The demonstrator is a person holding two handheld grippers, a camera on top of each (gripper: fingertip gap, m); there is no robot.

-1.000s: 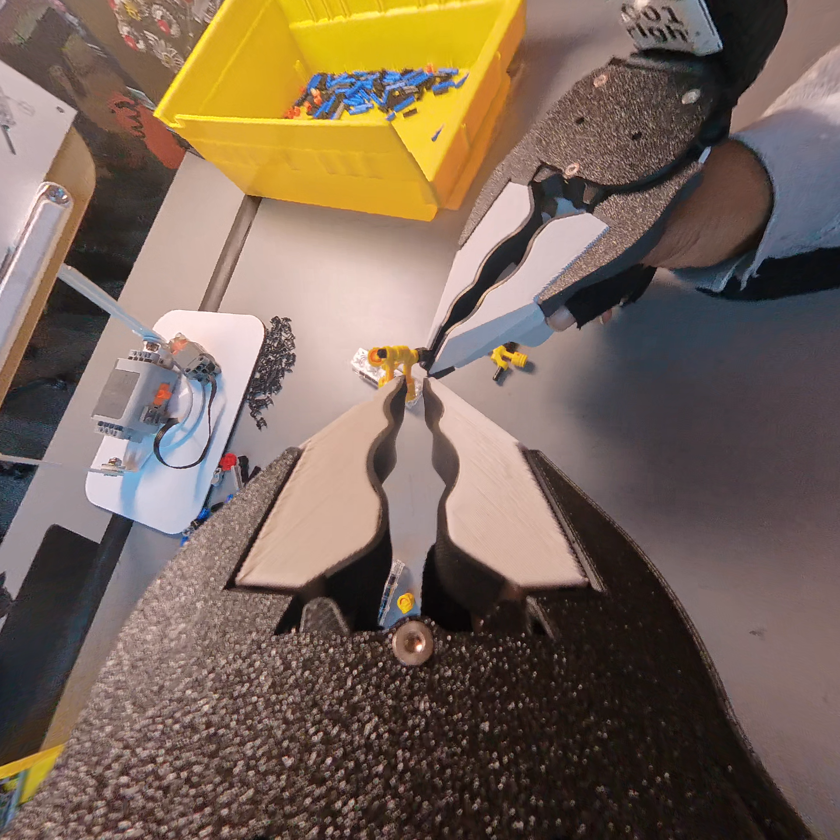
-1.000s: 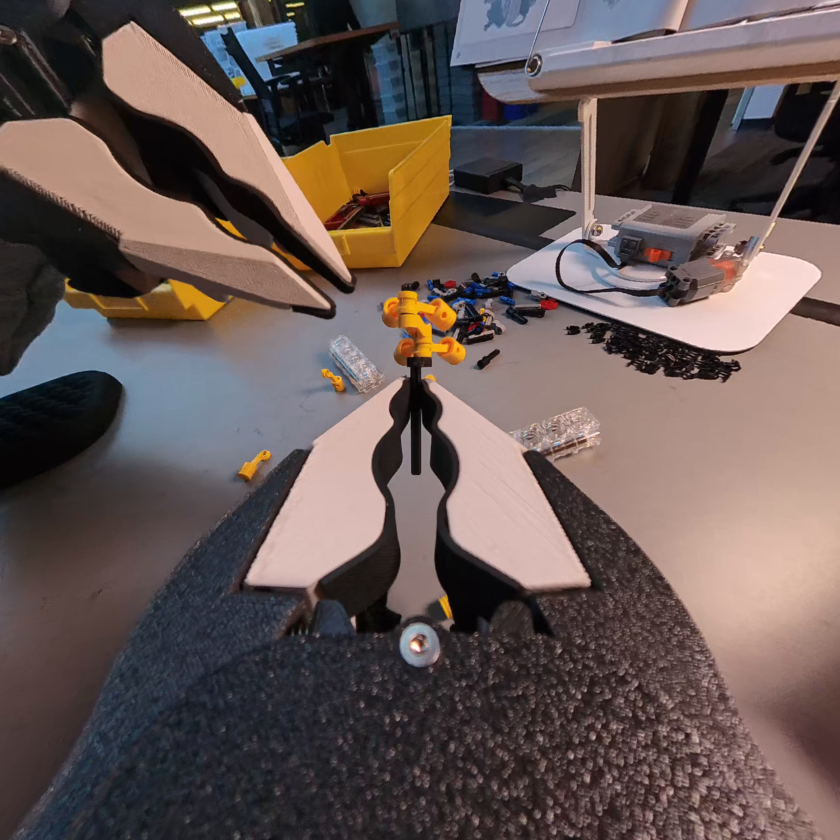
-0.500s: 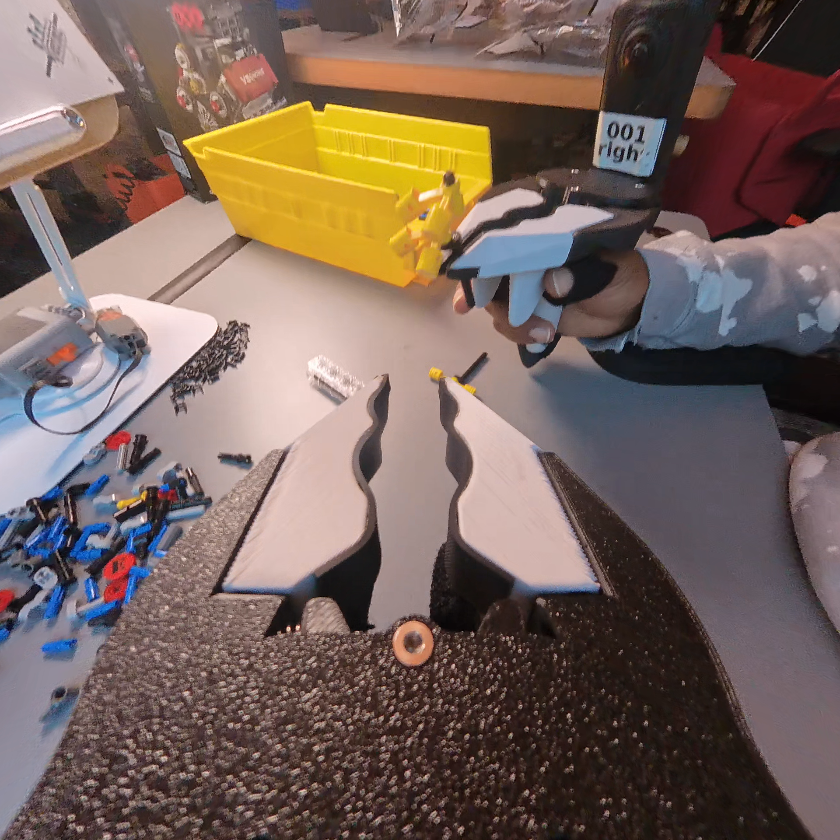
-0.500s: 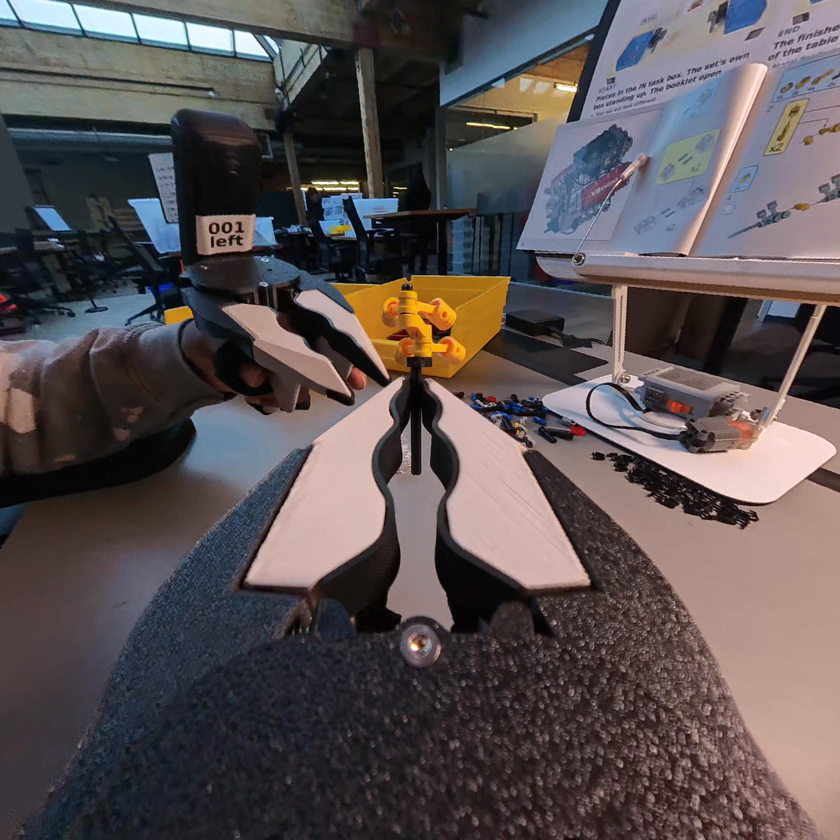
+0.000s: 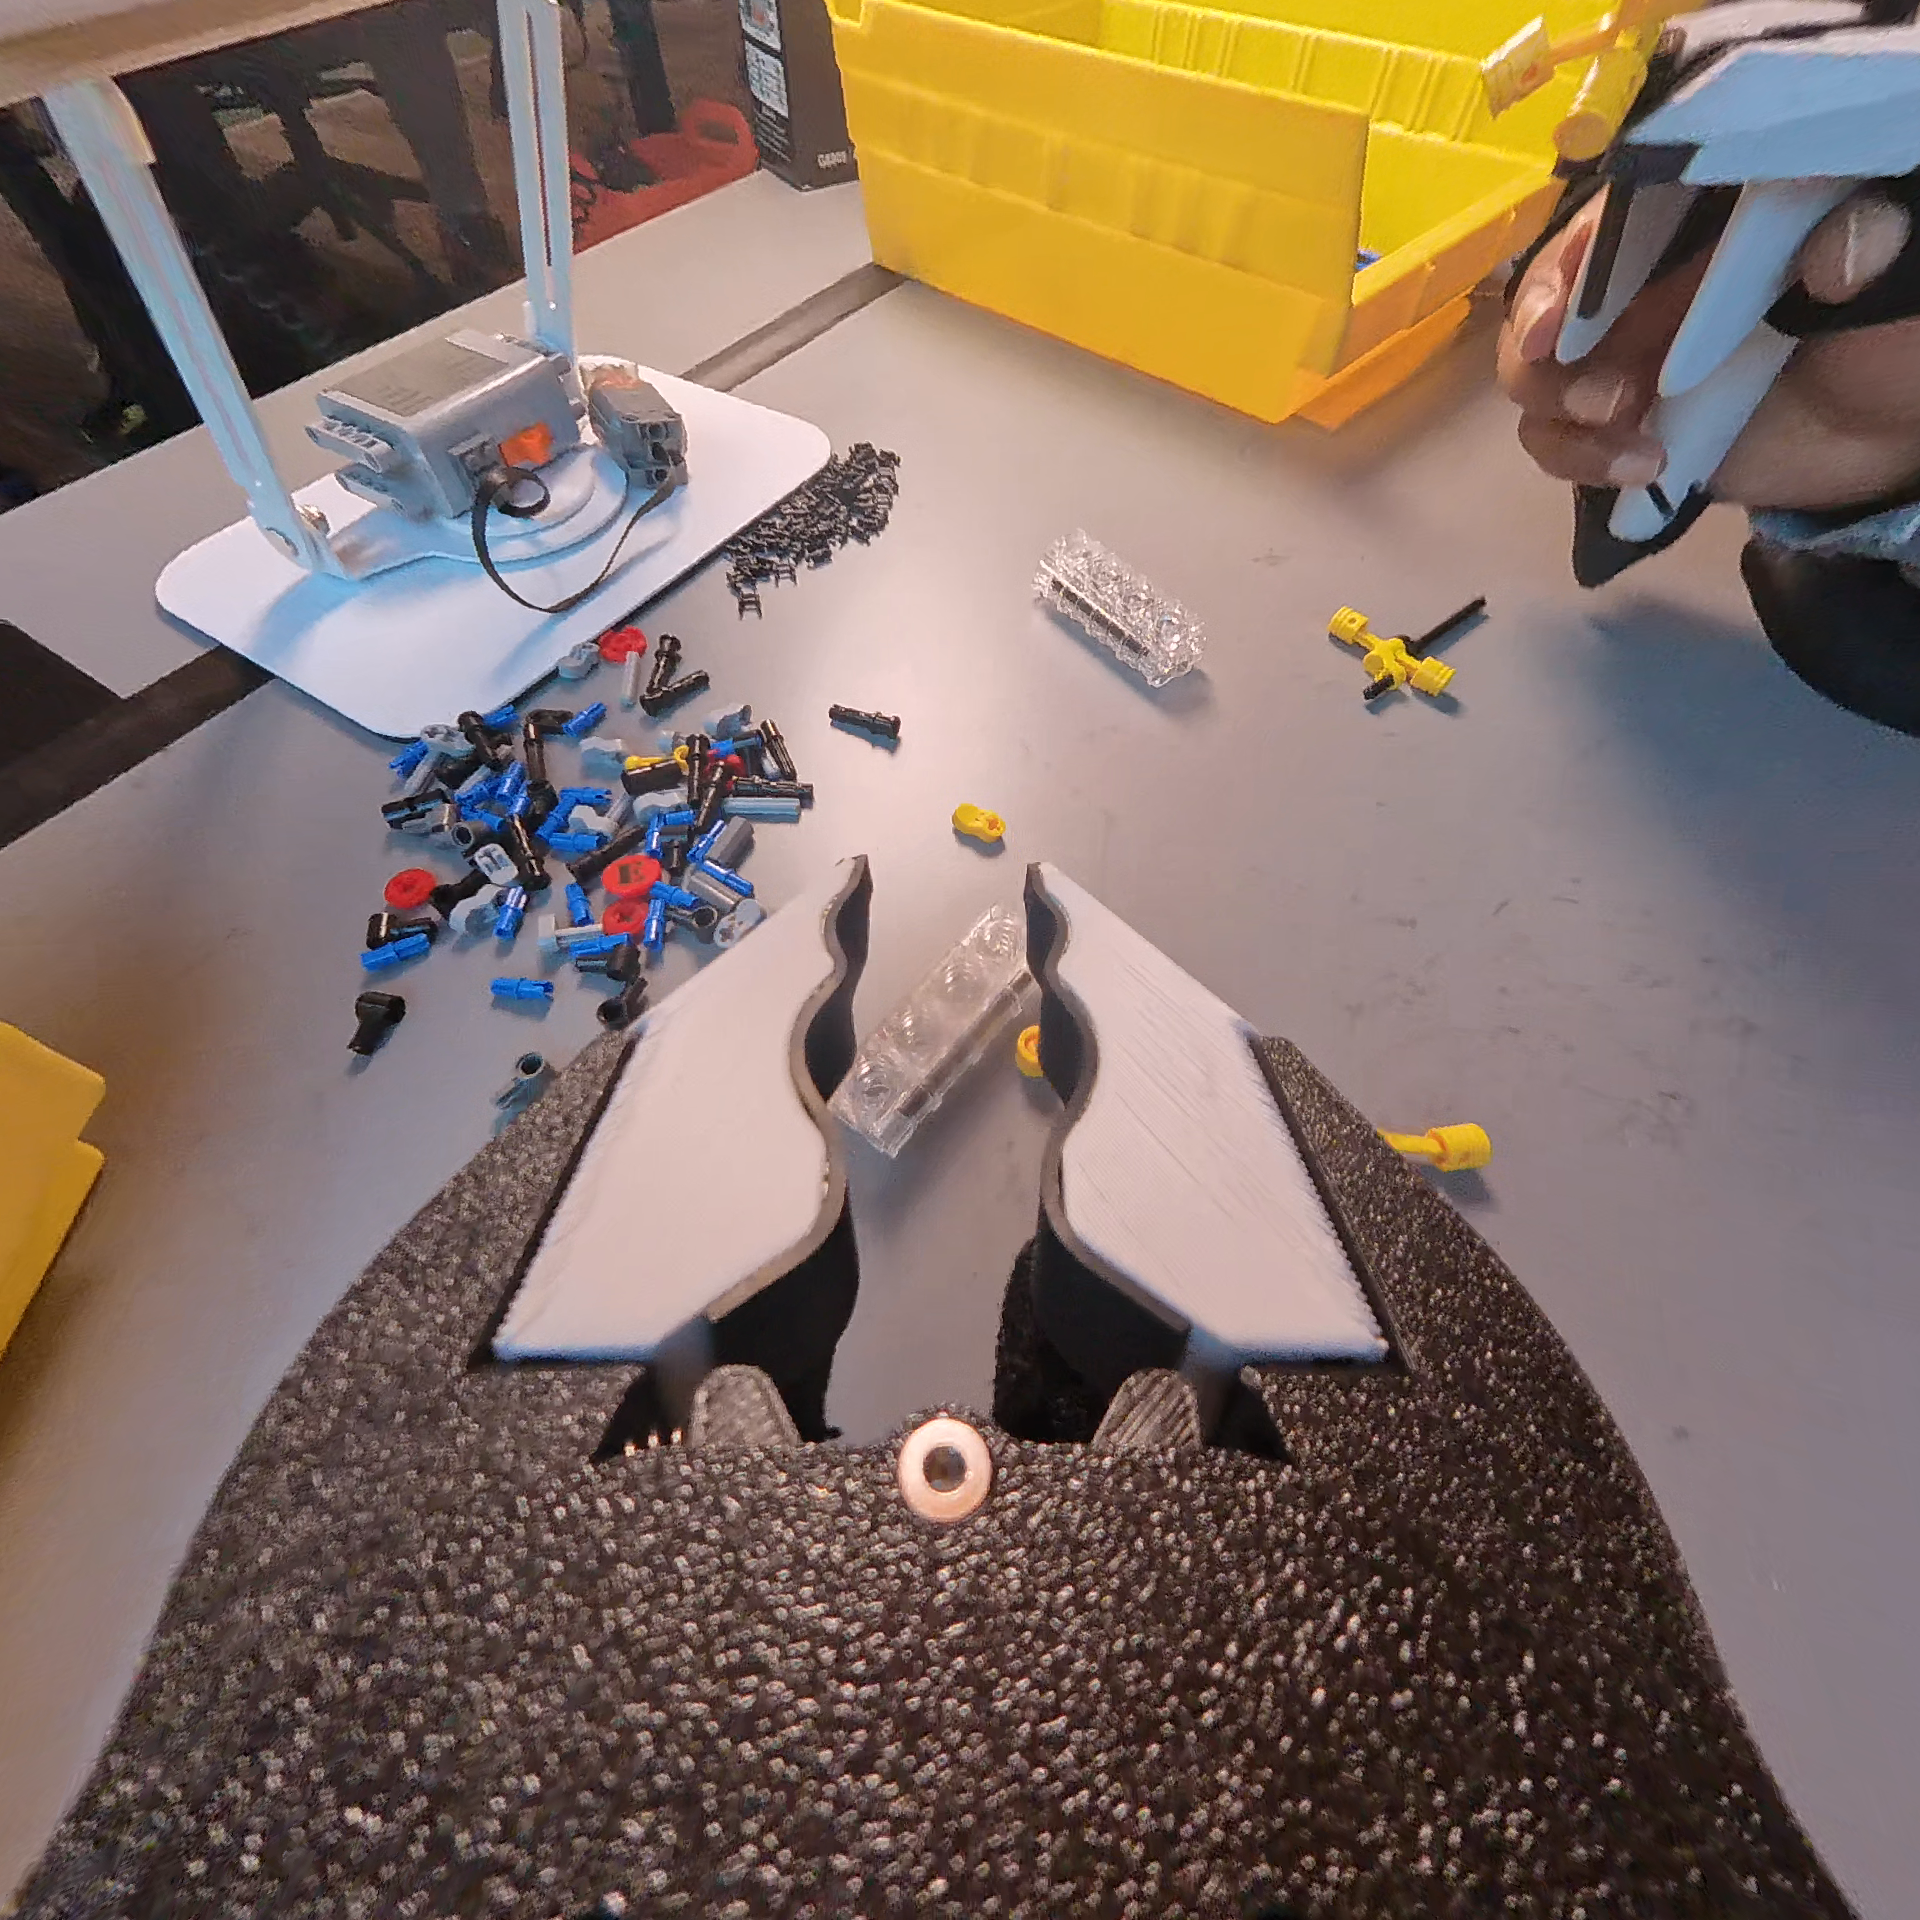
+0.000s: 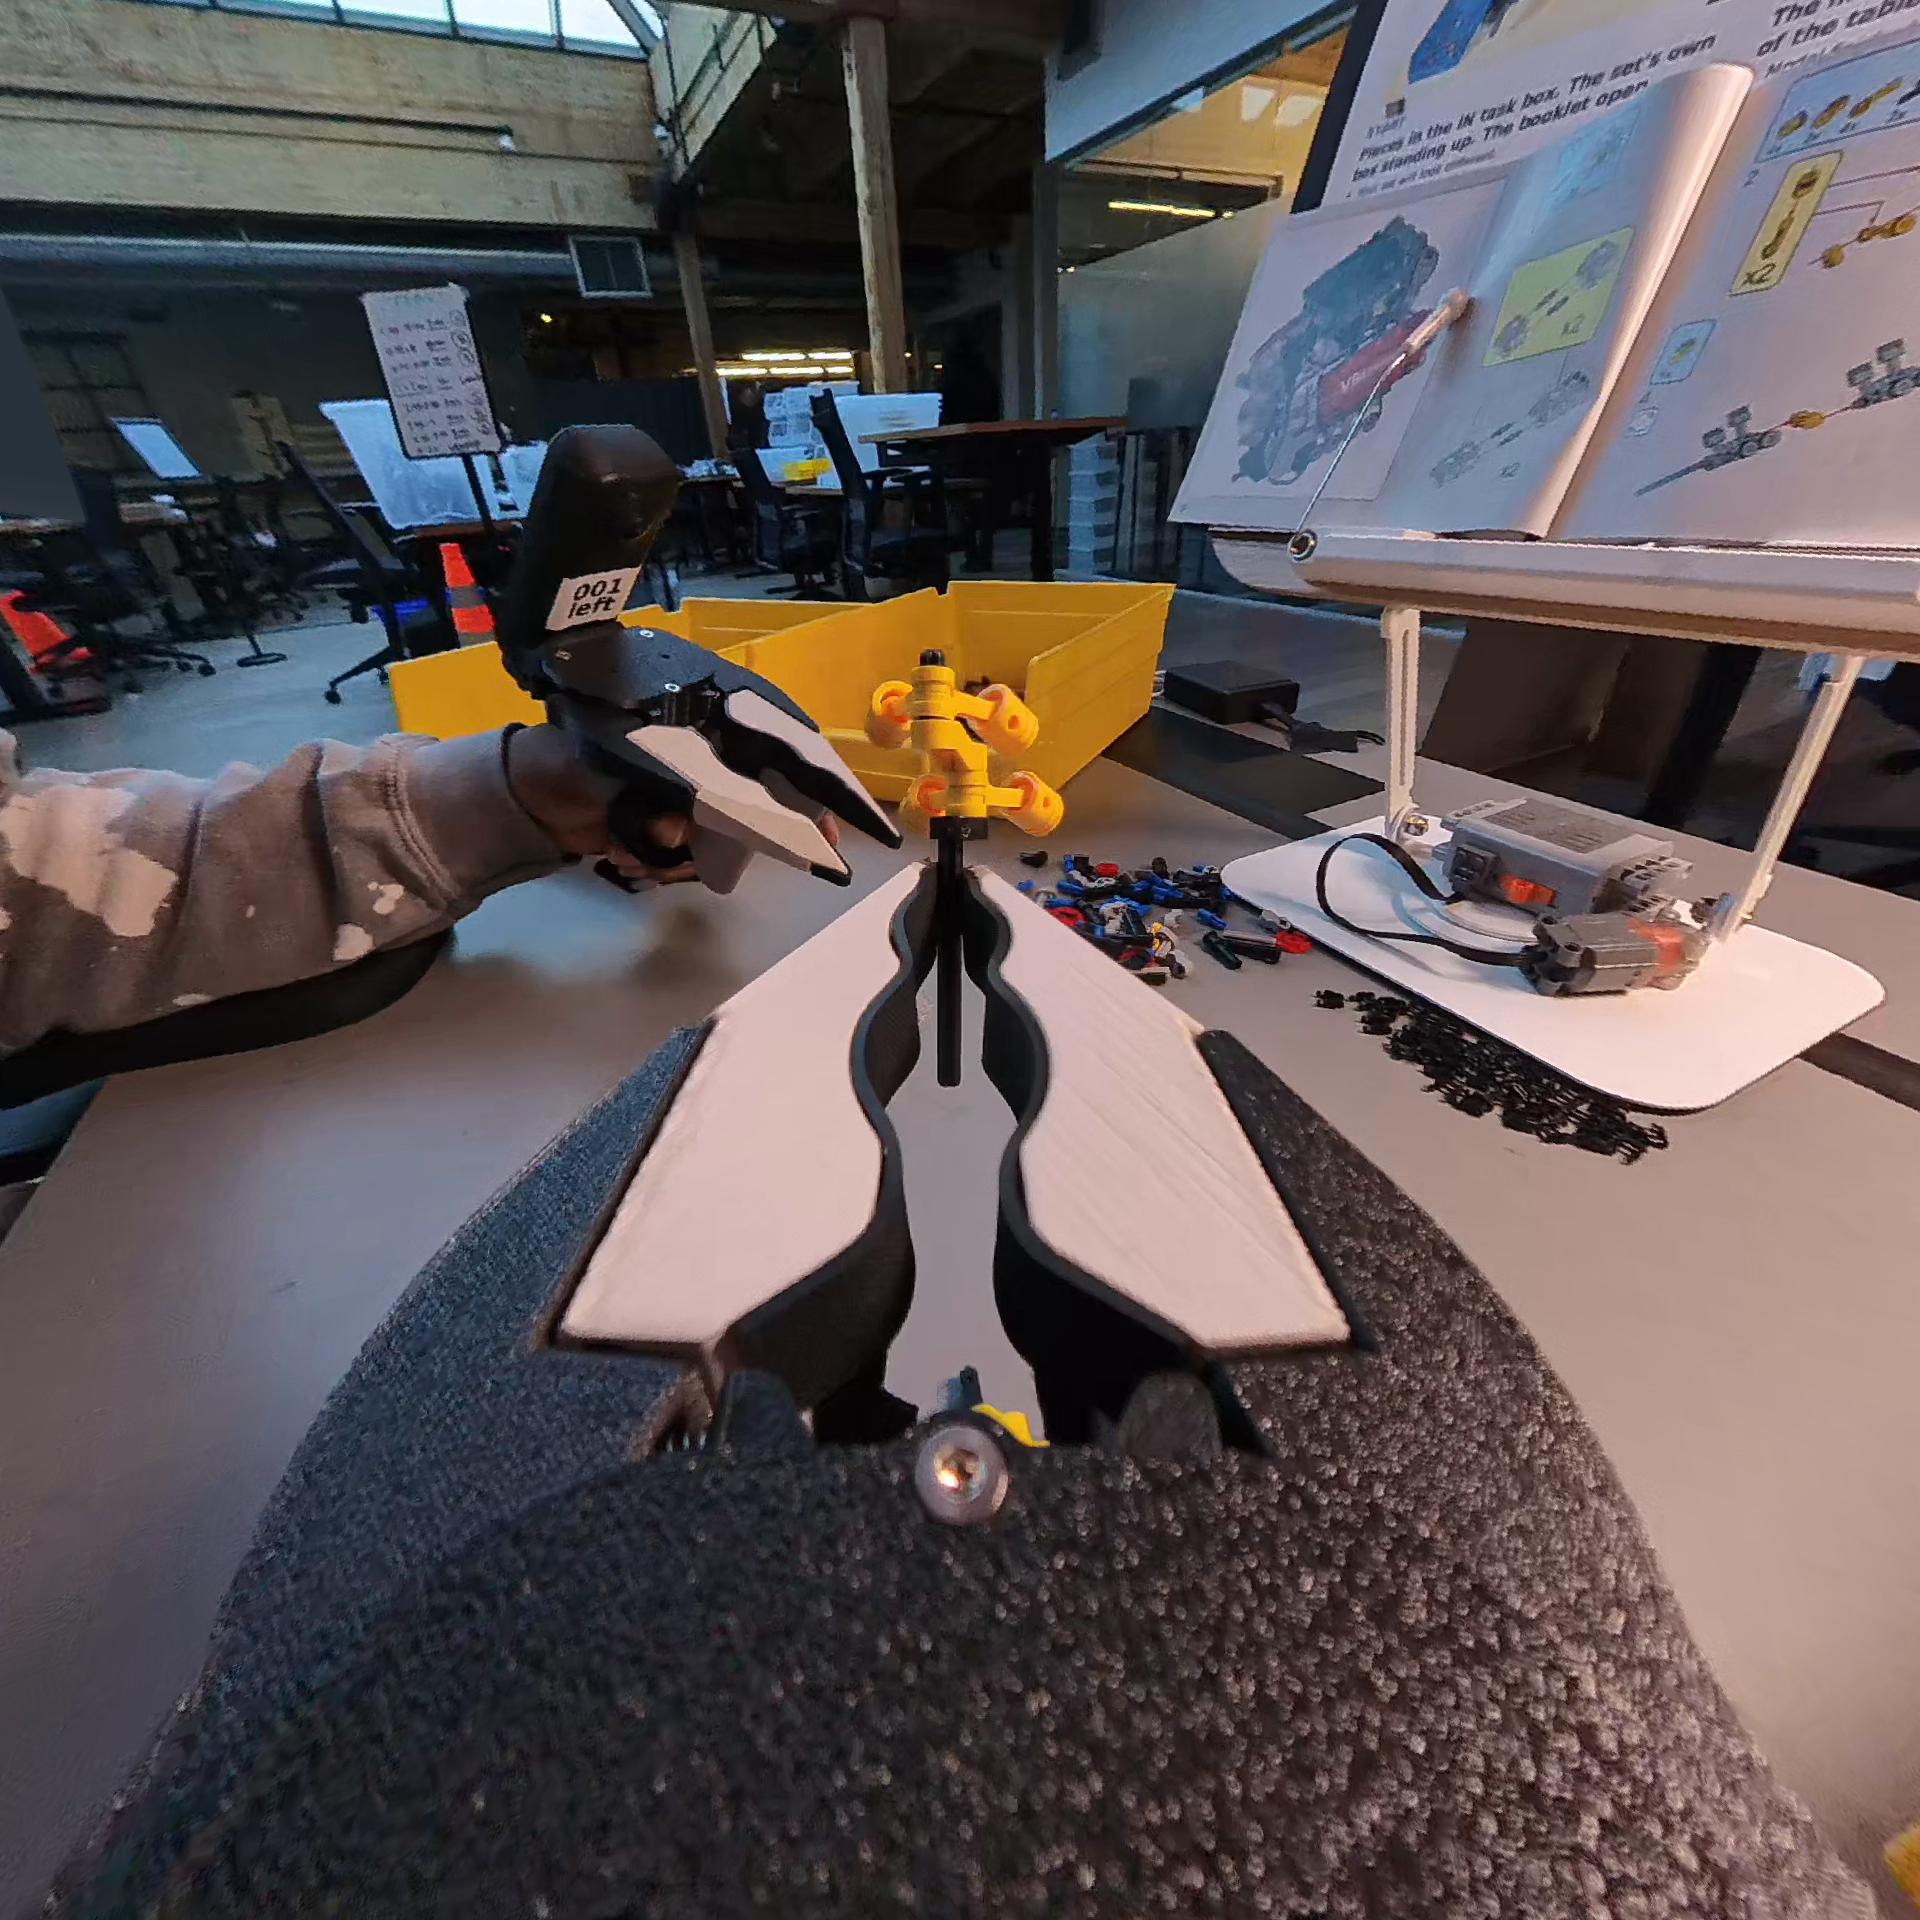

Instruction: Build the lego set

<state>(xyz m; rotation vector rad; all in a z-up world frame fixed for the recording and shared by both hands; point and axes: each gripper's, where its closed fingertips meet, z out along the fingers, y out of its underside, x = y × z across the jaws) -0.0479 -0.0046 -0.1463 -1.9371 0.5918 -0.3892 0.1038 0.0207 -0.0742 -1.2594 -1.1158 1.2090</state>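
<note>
Right gripper (image 6: 948, 878) is clamped on a black axle (image 6: 948, 966), held upright off the table (image 6: 1558, 1299). Yellow assembly (image 6: 961, 743) sits on the axle's top end, just past the fingertips.

Left gripper (image 5: 948, 883) is partly open and empty, low over the table. A clear brick (image 5: 940, 1034) lies on the table between its fingers; contact can't be confirmed.

Left wrist view:
- second clear brick (image 5: 1122, 608) at 12 o'clock
- small yellow axle sub-assembly (image 5: 1392, 655) at 1 o'clock
- loose pin pile (image 5: 582, 821) at 10 o'clock
- battery box (image 5: 447, 426) on the white stand base (image 5: 312, 613) at 11 o'clock
- yellow bin (image 5: 1122, 187) far side, 12 to 1 o'clock

Open instruction booklet (image 6: 1558, 312) on the stand, 2 o'clock in the right wrist view.
</note>
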